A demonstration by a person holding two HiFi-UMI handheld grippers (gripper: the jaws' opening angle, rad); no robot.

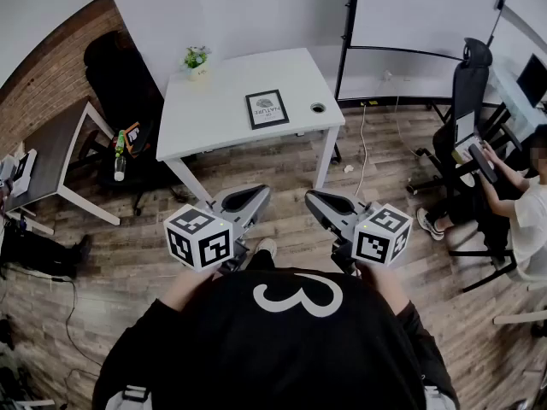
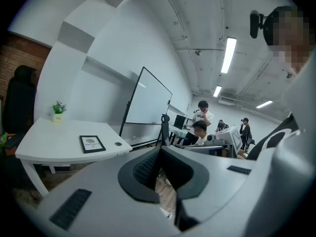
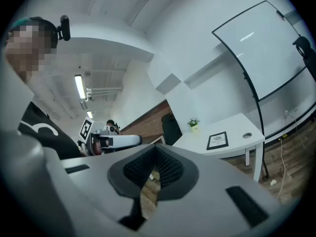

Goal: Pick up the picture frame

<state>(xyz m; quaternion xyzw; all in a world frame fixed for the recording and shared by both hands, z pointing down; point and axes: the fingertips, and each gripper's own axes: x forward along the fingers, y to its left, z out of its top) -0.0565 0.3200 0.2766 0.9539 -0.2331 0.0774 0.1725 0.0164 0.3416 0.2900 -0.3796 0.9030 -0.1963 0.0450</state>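
A: Layout?
B: White table (image 1: 214,120) ahead, well apart from both grippers.
A: Grippers?
B: Left gripper (image 1: 255,197) and right gripper (image 1: 319,202) side by side over the wood floor (image 1: 367,169), both clenched with nothing between the jaws.
A: Frame?
B: Picture frame (image 1: 267,108) lies flat on the table. Potted plant (image 1: 197,61) sits at the far corner.

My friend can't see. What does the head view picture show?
A black picture frame lies flat on a white table with a small potted plant. Nearer the camera, a person holds the left gripper and right gripper, both shut and empty, short of the table.
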